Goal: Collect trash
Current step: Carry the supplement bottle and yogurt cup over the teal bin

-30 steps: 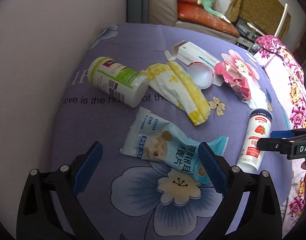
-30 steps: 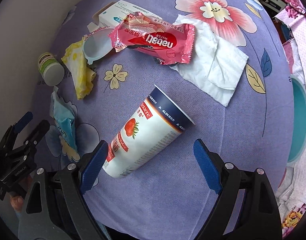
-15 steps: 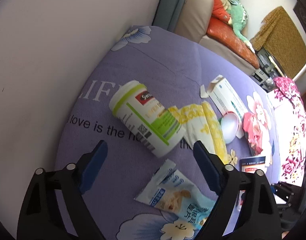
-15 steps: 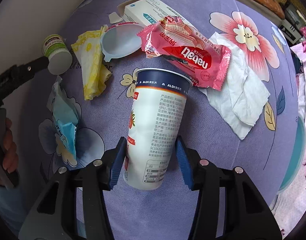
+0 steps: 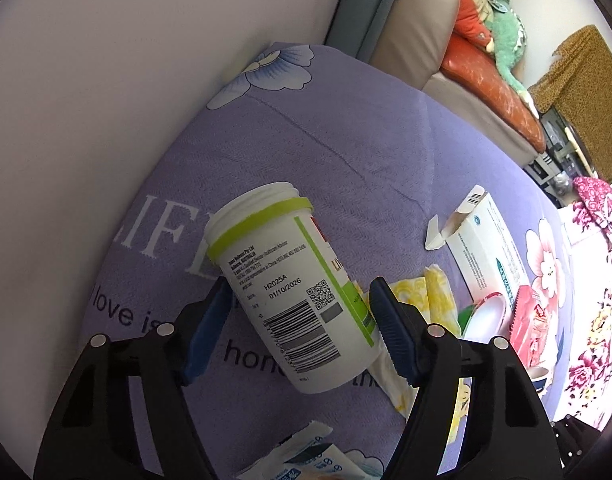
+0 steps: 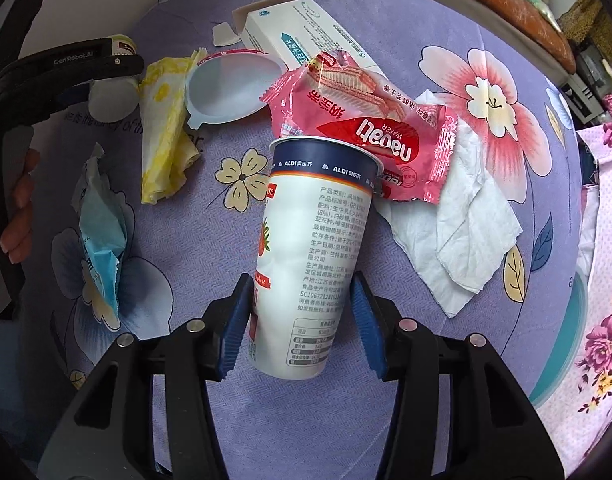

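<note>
Both grippers clamped on containers above the purple bedspread [image 5: 345, 128].

Left gripper [image 5: 300, 312]: jaws pressed on white green-banded bottle [image 5: 294, 280], printed "H2025A 01/10/2026", at centre. Right gripper [image 6: 302, 312]: jaws clamped on "ALDI" strawberry cup [image 6: 311, 248], rim toward 12 o'clock, touching pink "nabati WAFER" wrapper [image 6: 369, 132]. White tissue [image 6: 461, 236] at 3 o'clock.

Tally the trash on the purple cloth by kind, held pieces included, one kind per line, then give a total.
Bottles: 1, supplement bottle in the left gripper
Cups: 1, yogurt cup in the right gripper
Wrappers: 3, pink wafer wrapper, yellow wrapper, blue snack packet
Boxes: 1, white carton
Lids: 1, round lid
Tissues: 1, white tissue
Total: 8
</note>
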### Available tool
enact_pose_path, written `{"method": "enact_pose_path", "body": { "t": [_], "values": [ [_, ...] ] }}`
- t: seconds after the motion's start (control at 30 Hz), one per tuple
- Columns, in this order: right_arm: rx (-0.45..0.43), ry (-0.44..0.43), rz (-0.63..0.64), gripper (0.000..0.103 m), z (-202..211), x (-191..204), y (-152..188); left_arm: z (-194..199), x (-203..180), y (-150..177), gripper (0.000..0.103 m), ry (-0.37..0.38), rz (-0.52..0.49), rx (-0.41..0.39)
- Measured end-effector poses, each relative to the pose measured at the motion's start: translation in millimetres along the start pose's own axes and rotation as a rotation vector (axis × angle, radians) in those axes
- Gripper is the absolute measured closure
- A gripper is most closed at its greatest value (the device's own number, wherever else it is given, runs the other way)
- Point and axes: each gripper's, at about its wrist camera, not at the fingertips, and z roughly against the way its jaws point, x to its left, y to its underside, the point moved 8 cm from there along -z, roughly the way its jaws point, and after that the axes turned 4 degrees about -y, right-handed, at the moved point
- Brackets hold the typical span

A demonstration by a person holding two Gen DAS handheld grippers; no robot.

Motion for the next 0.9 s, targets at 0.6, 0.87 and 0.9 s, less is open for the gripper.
{"method": "enact_pose_path", "body": {
  "t": [0.6, 0.87, 0.9],
  "values": [
    [-0.06, -0.075, -0.01, 0.056, 22, -26, 27, 46, -15, 50, 0.048, 0.072, -0.184, -0.078],
    [-0.136, -0.068, -0.049, 0.056, 61, -47, 58, 81, -76, 87, 0.048, 0.14, -0.321, -0.104],
    [-0.146, -0.064, -0.057, 0.056, 68, -54, 63, 84, -87, 93, 0.048, 0.143, -0.347, -0.106]
  ]
}}
